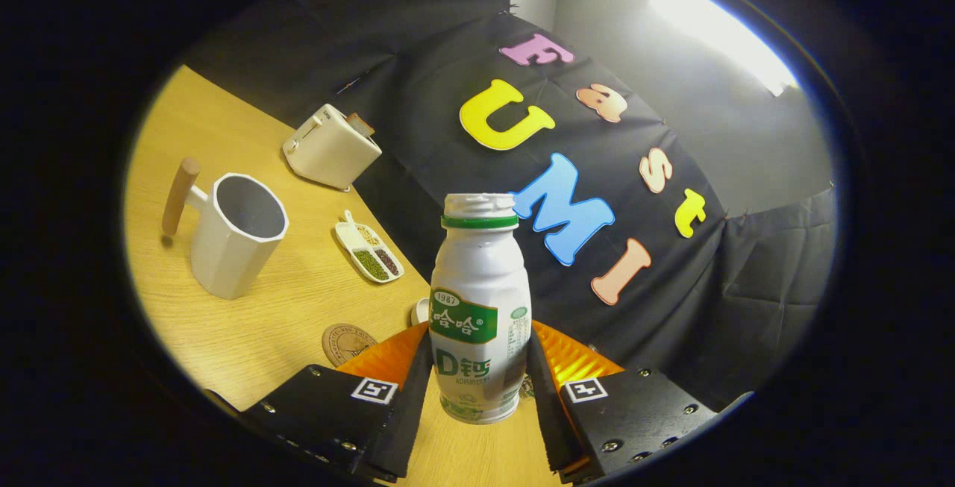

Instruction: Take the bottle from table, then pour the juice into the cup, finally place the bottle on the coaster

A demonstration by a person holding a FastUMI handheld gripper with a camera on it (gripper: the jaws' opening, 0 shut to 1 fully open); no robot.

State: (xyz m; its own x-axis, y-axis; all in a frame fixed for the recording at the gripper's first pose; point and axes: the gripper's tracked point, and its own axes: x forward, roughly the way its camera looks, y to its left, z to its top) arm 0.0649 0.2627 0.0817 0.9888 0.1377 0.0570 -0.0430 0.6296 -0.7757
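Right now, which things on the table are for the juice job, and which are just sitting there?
For the job:
bottle, held between the gripper fingers
white cup with the wooden handle
round coaster

Just sitting there:
toaster by the wall
small divided dish of beans

My gripper (pixel 477 390) is tilted, so the tabletop runs slanted in its view. I have its 2 fingers (pixel 406 397) closed in from either side, both pressing on the lower body of the bottle (pixel 480 308), which stands up between them and appears lifted clear of the table.
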